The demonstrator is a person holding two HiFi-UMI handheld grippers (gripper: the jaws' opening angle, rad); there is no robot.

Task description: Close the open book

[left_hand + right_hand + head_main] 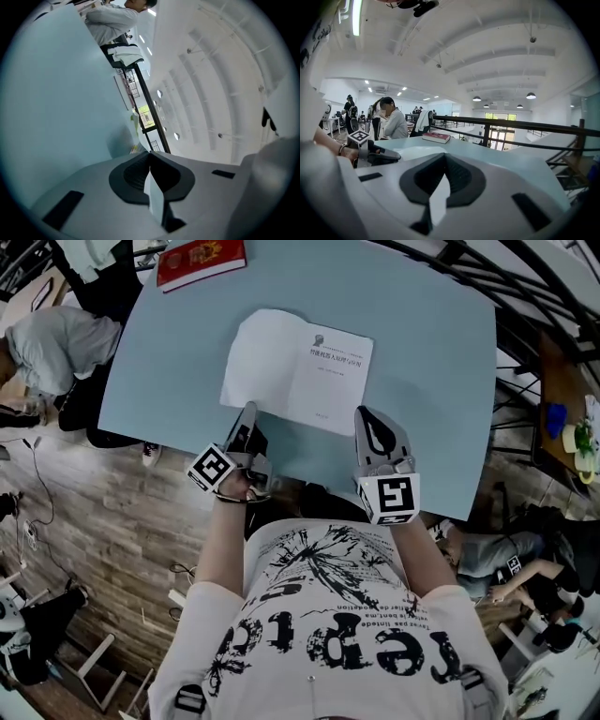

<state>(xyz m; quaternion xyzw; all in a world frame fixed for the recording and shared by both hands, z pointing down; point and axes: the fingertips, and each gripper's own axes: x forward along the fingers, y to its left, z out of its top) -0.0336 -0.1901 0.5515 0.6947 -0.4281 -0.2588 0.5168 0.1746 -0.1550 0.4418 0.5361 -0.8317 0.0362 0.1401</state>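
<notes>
An open book lies flat on the pale blue table, its printed title page on the right and a blank white page on the left. My left gripper is at the book's near left edge with its jaws together. Whether a page is caught between them I cannot tell. My right gripper rests just off the book's near right corner, jaws meeting with nothing in them. It points out across the table.
A shut red book lies at the table's far left corner, also visible as the red book. A dark railing runs beyond the table. People sit to the left. The table's near edge is right by my body.
</notes>
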